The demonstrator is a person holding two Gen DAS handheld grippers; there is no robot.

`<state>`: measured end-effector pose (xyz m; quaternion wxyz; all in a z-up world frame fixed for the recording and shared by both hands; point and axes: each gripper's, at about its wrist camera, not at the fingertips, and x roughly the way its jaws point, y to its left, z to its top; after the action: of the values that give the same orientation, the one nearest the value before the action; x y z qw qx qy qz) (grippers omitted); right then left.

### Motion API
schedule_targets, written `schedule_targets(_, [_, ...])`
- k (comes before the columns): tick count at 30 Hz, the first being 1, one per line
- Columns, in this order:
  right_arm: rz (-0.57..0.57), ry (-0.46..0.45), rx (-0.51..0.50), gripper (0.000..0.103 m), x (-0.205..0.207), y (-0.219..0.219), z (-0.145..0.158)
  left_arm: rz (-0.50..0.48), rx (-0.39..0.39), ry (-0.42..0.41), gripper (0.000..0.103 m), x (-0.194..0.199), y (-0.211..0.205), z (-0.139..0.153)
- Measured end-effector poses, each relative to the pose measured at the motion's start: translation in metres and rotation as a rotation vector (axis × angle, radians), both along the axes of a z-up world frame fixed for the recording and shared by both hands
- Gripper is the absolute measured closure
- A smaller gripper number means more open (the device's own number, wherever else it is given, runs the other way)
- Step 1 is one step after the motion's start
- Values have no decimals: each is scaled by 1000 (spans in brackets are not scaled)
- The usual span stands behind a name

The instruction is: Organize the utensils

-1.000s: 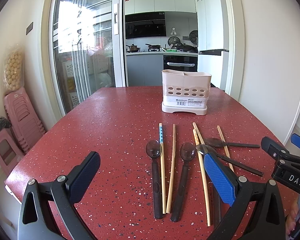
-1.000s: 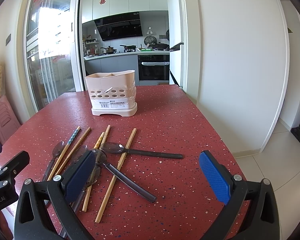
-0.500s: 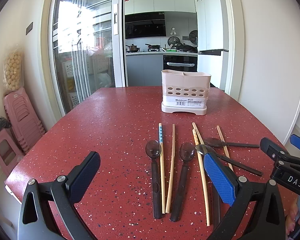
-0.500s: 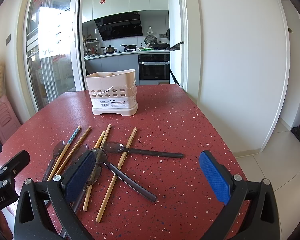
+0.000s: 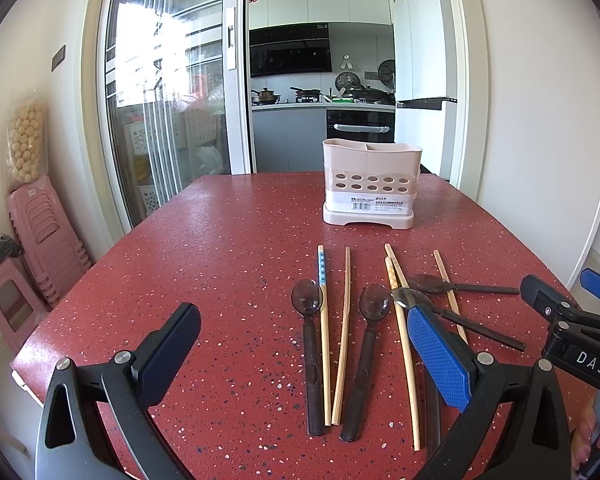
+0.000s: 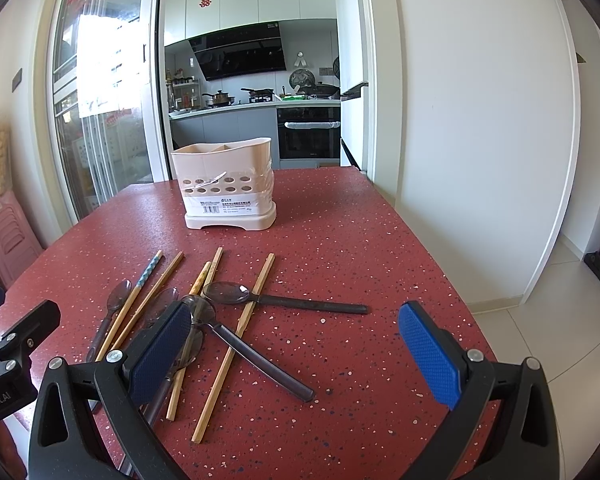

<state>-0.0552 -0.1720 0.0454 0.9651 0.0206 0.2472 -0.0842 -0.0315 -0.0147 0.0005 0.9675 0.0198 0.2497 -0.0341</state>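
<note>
A beige two-compartment utensil holder (image 5: 368, 184) stands empty at the far side of the red speckled table (image 5: 228, 264); it also shows in the right wrist view (image 6: 228, 184). Several dark spoons (image 5: 311, 344) and wooden chopsticks (image 5: 343, 336) lie loose in front of it; they also show in the right wrist view as spoons (image 6: 284, 300) and chopsticks (image 6: 236, 344). My left gripper (image 5: 304, 356) is open and empty above the near spoons. My right gripper (image 6: 296, 354) is open and empty above the crossed spoons, and its side shows at the right of the left wrist view (image 5: 572, 320).
The table's right edge (image 6: 440, 264) drops to a tiled floor beside a white wall. Pink stacked stools (image 5: 40, 236) stand left of the table by a glass sliding door. A kitchen lies beyond the far edge.
</note>
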Motion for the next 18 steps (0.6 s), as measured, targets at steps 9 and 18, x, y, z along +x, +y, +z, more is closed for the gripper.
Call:
schedule_targets(9, [1,2,3,0,0,1,0,2,3,3,0,0,1,-1])
schedule_targets(18, [0,7,12,0,-4,6,-3,3,6,7,0,-1,1,-1])
